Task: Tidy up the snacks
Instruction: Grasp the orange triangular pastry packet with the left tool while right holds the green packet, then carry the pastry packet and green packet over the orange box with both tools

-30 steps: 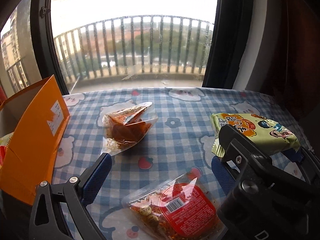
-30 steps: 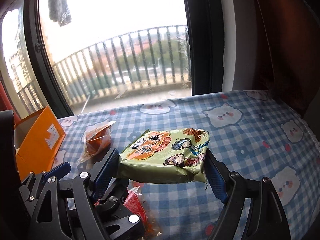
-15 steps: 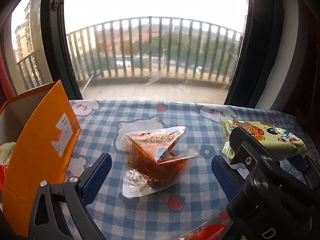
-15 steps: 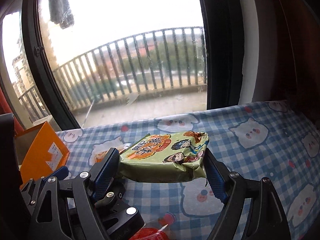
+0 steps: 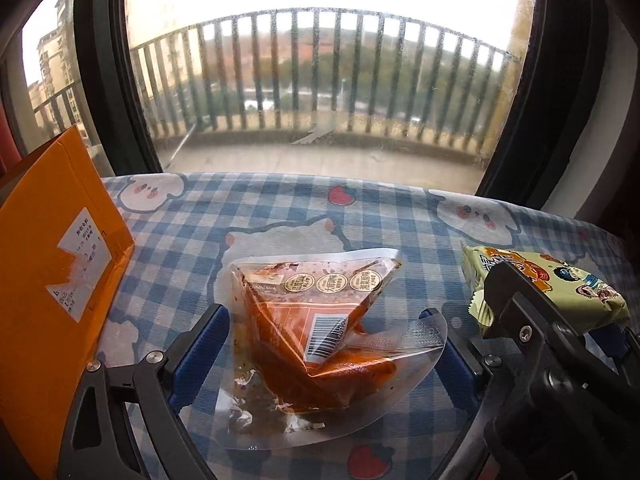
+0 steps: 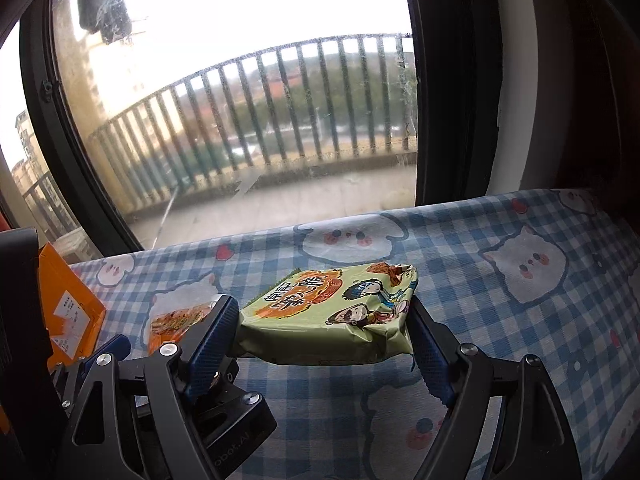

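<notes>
Closing our left gripper [image 5: 332, 344], jaws still apart around the orange pouch [image 5: 320, 328] beside the orange box [image 5: 52, 280], we risk its slippery film escaping, while our right gripper [image 6: 324, 332] clamps the green packet [image 6: 332, 312].

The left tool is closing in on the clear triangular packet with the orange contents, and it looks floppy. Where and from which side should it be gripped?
Grip the triangular packet across its bulging orange middle, coming down from above and the near side, as the left tool is placed. The clear film rim lies flat and thin on the checked tablecloth, offering little to pinch. The jaws, just closing, straddle it without pressing.
</notes>
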Tool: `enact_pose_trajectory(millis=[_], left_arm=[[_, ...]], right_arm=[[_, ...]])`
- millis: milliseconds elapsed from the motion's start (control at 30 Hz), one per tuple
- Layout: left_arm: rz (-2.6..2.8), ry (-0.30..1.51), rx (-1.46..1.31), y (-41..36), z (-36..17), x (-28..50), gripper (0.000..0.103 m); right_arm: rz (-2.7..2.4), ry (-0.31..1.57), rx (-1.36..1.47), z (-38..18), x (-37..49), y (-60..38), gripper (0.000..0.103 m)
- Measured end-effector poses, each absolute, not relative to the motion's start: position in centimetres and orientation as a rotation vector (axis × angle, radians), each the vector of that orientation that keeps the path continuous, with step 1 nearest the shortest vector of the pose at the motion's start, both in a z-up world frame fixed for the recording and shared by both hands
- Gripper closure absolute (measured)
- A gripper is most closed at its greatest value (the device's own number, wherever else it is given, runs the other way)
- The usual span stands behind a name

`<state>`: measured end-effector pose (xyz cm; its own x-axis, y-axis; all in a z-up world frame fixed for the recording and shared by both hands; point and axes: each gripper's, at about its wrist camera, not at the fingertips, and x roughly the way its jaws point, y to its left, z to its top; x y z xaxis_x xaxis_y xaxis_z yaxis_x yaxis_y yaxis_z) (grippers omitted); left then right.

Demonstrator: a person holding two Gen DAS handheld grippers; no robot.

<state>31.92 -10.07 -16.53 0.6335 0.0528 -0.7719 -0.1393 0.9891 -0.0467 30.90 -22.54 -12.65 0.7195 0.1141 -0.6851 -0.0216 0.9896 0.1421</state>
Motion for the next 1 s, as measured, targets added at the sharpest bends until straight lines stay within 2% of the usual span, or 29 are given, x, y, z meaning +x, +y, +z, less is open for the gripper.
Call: enact_pose_trajectory(millis=[67, 300, 433, 600, 1000], left_arm=[[0.112, 0.897, -0.111, -10.0, -17.0, 32.1, 0.018], [0.123, 0.894, -0.081, -10.1, -17.0, 31.6, 0.032], [0.108, 0.900, -0.075, -10.1, -16.9, 31.1, 0.036], [0.110, 0.900, -0.091, -9.8, -16.7, 29.9, 0.045], [0.056, 0.921, -0.124, -9.5, -16.0, 25.5, 0.047]], right_arm=[[0.076, 0.778, 0.128, -13.1, 31.1, -22.5, 0.019], [0.094, 0.791, 0.136, -13.5, 30.9, -22.6, 0.019], [0.105, 0.799, 0.142, -13.5, 30.6, -22.4, 0.019], [0.105, 0.795, 0.134, -13.2, 29.5, -22.1, 0.019], [0.127, 0.791, 0.132, -12.2, 25.3, -21.4, 0.025]])
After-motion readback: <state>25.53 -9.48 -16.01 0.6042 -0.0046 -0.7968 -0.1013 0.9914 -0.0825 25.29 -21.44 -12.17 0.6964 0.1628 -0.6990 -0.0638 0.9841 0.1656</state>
